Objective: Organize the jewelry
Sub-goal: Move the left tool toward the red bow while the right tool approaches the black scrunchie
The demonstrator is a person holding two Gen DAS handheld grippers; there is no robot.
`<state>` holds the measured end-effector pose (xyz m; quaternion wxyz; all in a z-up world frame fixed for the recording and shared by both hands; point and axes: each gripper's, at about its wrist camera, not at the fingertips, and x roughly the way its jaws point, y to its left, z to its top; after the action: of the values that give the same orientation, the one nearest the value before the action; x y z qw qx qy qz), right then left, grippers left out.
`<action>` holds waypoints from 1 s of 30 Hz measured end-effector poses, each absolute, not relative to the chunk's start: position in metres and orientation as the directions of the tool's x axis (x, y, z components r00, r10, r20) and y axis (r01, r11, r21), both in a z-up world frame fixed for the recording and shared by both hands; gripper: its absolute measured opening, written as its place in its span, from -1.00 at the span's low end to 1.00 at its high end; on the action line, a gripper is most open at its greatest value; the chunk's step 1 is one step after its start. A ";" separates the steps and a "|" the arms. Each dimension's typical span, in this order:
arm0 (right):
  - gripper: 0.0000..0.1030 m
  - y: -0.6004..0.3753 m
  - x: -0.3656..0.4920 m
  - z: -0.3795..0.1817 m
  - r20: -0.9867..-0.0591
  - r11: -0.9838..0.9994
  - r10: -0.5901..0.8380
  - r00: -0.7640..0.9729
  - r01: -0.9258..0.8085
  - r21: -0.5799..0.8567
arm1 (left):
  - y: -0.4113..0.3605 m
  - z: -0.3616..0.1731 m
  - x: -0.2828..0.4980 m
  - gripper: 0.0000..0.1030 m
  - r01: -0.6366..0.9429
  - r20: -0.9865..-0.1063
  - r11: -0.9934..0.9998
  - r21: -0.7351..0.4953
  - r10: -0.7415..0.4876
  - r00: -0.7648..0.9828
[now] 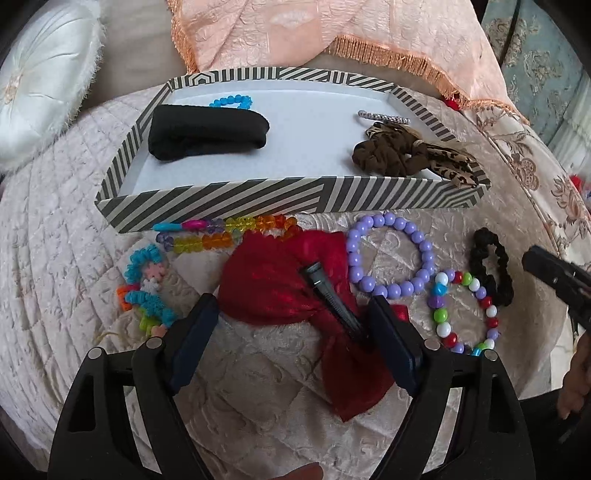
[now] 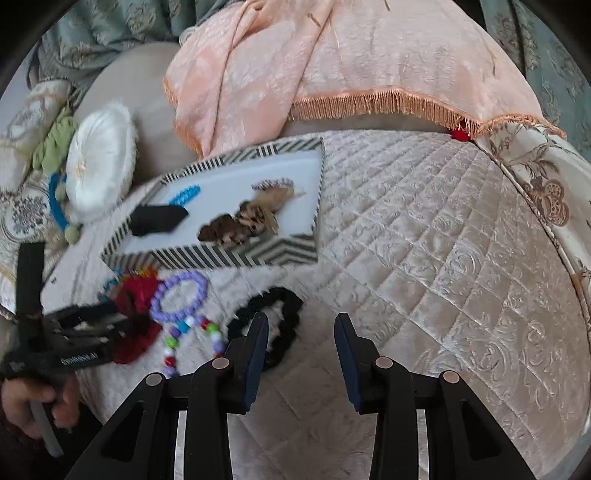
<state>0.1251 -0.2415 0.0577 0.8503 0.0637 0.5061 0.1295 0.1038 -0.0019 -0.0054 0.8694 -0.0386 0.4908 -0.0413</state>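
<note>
Box tray (image 1: 229,206): grey-and-white diagonal stripes outside, pale white floor inside. Within it, a black cloth roll (image 1: 207,133), a bright blue bead bracelet (image 1: 231,101) and a brown leopard-print scrunchie (image 1: 406,151). Near the tray on the cream quilted bedspread (image 1: 66,236): red bow clip (image 1: 273,280), lilac bead bracelet (image 1: 391,254), multicoloured bead bracelet (image 1: 465,306), black scrunchie (image 1: 491,266). Far side: peach fringed cloth (image 1: 332,29).

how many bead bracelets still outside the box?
3: rainbow bracelet against the striped box front, purple bracelet right of the red bow, multicolored bracelet beside the black scrunchie. The bow may hide others.
</note>
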 end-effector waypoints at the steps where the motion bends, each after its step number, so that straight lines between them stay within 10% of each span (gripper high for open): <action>1: -0.32 -0.243 0.125 0.055 -0.849 0.960 0.280 0.447 -0.149 0.238 | -0.002 -0.006 0.107 0.62 0.030 -0.850 0.994 -0.108 -0.108 0.516; 10: -0.32 -0.238 0.129 0.049 -0.866 0.963 0.269 0.423 -0.146 0.228 | -0.009 -0.012 0.105 0.64 0.056 -0.863 0.998 -0.028 -0.052 0.502; 16: -0.32 -0.222 0.134 0.041 -0.863 0.955 0.288 0.415 -0.192 0.226 | -0.004 -0.007 0.094 0.12 0.073 -0.849 0.996 -0.045 -0.077 0.522; 30: -0.33 -0.199 0.146 0.022 -0.899 0.973 0.165 0.406 -0.213 0.082 | 0.000 -0.008 0.096 0.10 0.056 -0.825 0.992 -0.116 -0.128 0.551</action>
<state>0.1456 -0.1994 0.0225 0.8383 -0.0228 0.5329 0.1129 0.0965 -0.0001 -0.0082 0.8798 -0.0379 0.4710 -0.0523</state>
